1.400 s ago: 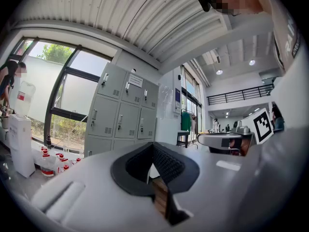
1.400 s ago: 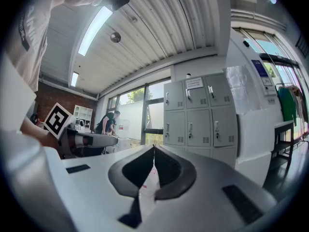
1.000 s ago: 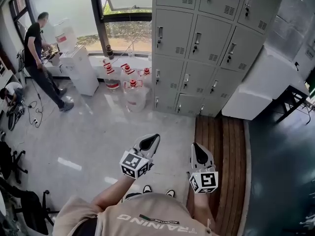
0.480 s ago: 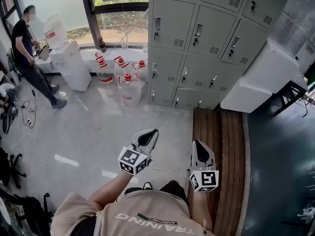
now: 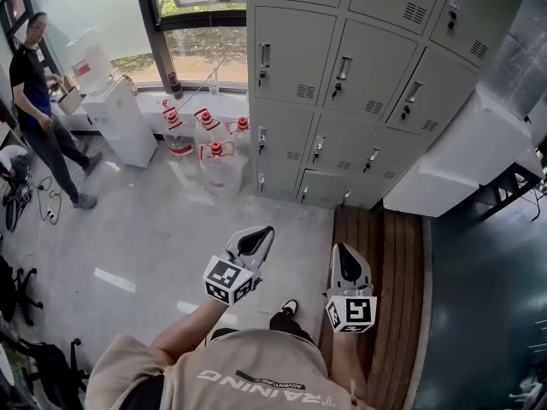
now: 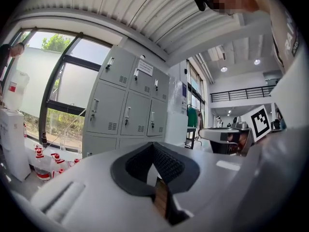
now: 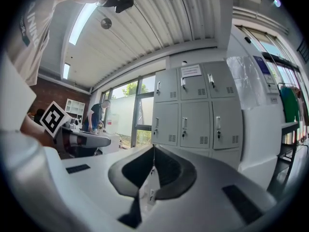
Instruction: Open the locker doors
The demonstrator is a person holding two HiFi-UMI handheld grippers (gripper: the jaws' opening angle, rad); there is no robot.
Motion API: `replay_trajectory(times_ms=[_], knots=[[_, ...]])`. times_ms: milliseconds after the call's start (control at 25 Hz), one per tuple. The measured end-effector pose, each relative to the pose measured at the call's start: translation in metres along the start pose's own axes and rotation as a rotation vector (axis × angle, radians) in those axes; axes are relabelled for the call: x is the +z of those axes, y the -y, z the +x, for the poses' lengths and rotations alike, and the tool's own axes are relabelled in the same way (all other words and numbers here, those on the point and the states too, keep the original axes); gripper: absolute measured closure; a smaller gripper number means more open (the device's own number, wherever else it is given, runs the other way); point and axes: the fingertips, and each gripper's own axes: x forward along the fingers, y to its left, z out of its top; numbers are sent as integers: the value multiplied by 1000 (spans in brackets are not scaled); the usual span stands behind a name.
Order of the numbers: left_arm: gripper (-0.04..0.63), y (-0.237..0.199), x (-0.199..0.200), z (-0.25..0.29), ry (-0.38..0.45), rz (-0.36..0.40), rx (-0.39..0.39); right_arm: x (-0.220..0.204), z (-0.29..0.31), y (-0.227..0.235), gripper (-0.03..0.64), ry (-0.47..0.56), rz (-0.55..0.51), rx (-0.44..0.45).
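Observation:
A bank of grey metal lockers (image 5: 359, 67) stands ahead, several doors in three columns, every door closed with its small handle and vent. My left gripper (image 5: 256, 241) and right gripper (image 5: 344, 261) hang side by side in front of my chest, well short of the lockers. Both are shut and hold nothing. In the left gripper view the closed jaws (image 6: 153, 146) point at the lockers (image 6: 126, 108), which are some way off. The right gripper view shows the same over its closed jaws (image 7: 153, 151), with the lockers (image 7: 193, 112) straight ahead.
Several large water bottles (image 5: 209, 154) stand on the floor left of the lockers, beside a white water dispenser (image 5: 115, 122). A person (image 5: 38, 92) stands at the far left. A white wrapped cabinet (image 5: 461, 156) abuts the lockers' right side. A wooden strip (image 5: 376, 254) runs underfoot.
I have walked closer to the lockers, which now fill more of the head view. Both grippers kept their pose and stayed shut. The person at the left has shifted position.

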Motion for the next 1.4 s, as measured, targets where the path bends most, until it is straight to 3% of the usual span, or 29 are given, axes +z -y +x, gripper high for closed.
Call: replay_trajectory(times_ms=[360,800,1400], knots=[[589,-22,22,108,21,-6,59,-1,79,87,607,6,4,94],[589,-90,19,186,-1,-13,85,-14,184,117,607,-13,24,165],[589,-217,49,293,-15,20,-60,4,333,160,607,-8,73,6]])
